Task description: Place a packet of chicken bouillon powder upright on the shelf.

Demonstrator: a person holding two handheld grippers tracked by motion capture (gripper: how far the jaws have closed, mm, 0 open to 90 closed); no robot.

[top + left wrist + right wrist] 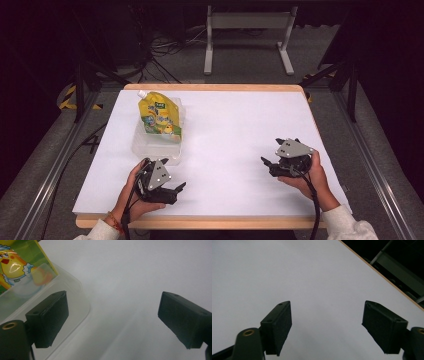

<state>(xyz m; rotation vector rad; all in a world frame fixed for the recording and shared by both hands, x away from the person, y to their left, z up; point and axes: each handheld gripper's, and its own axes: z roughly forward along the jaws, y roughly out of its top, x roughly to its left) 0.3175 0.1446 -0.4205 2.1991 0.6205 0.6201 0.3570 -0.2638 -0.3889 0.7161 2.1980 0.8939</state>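
Yellow pouch (161,120) lies in the clear tub (150,147) just beyond the left gripper (176,191), jaws spread and empty like the right gripper (267,165) well away, so approach the pouch squarely before closing.

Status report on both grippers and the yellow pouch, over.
Left gripper open, right gripper open, both empty. Yellow pouch lies in clear container, untouched. Nothing in the way.

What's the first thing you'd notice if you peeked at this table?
The bright yellow pouch with a cartoon chick, lying in a clear plastic container at the table's left. Next, the two black grippers near the front edge: the left gripper just below the container, the right gripper over bare white table, both open.
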